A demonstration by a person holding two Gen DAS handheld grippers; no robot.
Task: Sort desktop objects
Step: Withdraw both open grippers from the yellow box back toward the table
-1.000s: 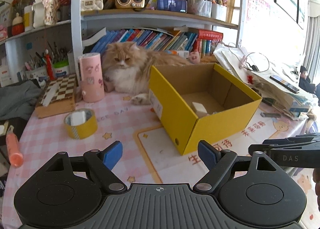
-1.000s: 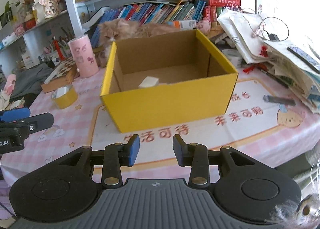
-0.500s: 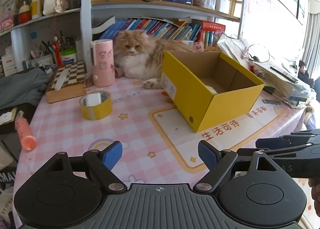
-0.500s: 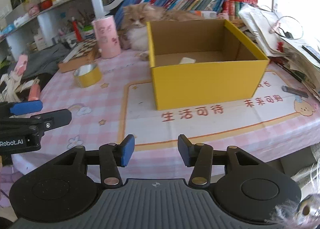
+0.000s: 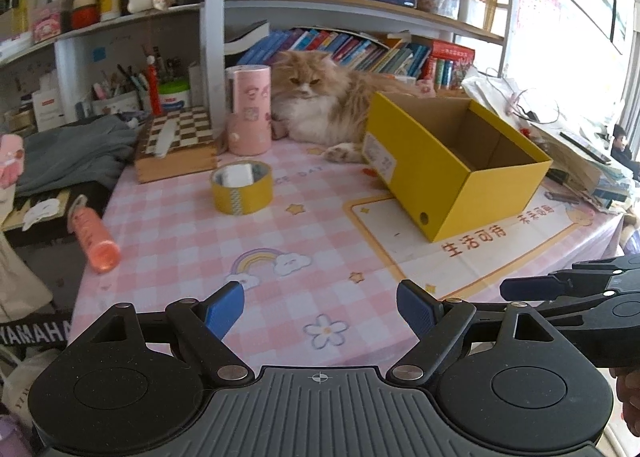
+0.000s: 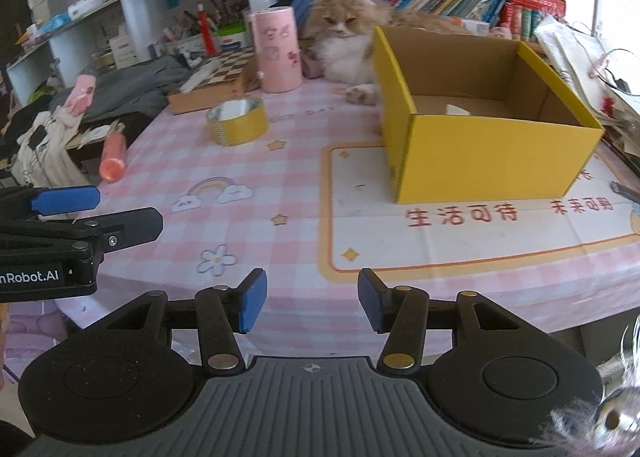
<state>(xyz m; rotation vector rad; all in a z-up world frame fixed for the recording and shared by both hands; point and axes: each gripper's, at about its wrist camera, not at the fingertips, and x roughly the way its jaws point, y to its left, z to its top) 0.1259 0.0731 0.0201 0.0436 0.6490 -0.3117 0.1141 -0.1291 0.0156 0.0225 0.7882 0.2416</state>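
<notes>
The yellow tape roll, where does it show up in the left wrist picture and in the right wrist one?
Left wrist: tape roll sits left of centre, in front of the pink canister.
Right wrist: tape roll sits upper left of centre, below the same pink canister.
Shared landmark: yellow box, to its right in both.

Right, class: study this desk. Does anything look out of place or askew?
Yes. A fluffy orange-and-white cat lies on the desk behind the yellow cardboard box. An orange cylindrical bottle lies tipped on its side at the left edge of the pink checked tablecloth, partly overhanging.
</notes>
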